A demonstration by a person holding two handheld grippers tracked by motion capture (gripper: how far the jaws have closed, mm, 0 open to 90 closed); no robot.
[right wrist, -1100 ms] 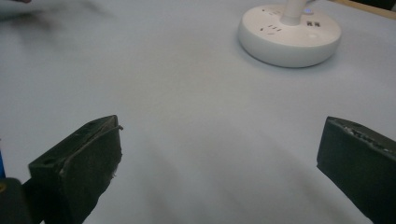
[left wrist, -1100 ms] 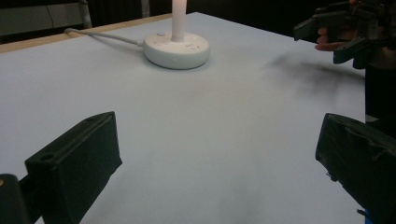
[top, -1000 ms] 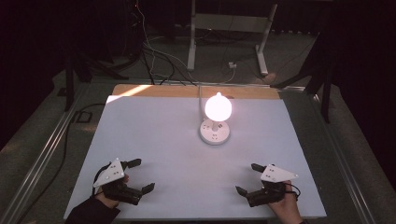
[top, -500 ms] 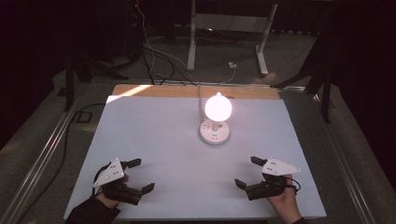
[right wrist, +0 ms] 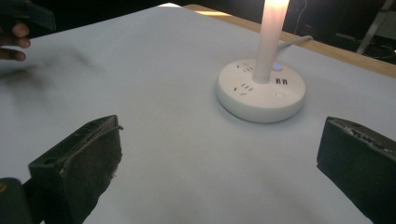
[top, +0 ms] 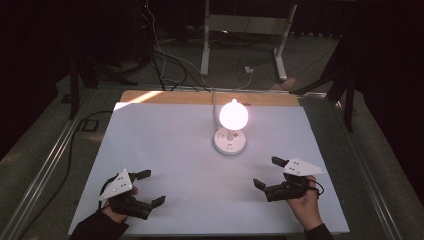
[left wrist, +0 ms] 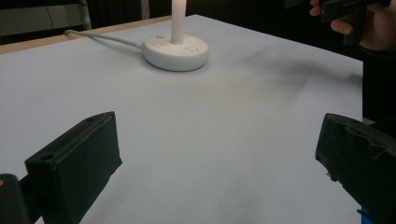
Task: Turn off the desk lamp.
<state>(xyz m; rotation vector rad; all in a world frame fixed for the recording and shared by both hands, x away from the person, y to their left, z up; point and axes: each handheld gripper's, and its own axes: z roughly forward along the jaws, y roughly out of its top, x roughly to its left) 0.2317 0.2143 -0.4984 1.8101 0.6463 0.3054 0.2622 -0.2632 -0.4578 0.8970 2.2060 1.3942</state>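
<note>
We see from the high view a lit bulb lamp (top: 233, 115) standing on a round white socket base (top: 229, 141), set toward the far edge of the white table (top: 170, 150), a little right of its middle. That view alone gives us the glowing globe; the gripper views cut it off at the stem. The right gripper view adds detail to the base (right wrist: 260, 90): socket slots, a small blue light, and a grey cord (right wrist: 293, 42) running off over the far wooden edge. The left gripper view shows the base (left wrist: 175, 50) farther off.

Left gripper (top: 147, 187) near the near-left corner, jaws spread wide, holding nothing. Right gripper (top: 266, 172) near the near-right corner, jaws likewise wide apart and empty, pointing toward the base.
</note>
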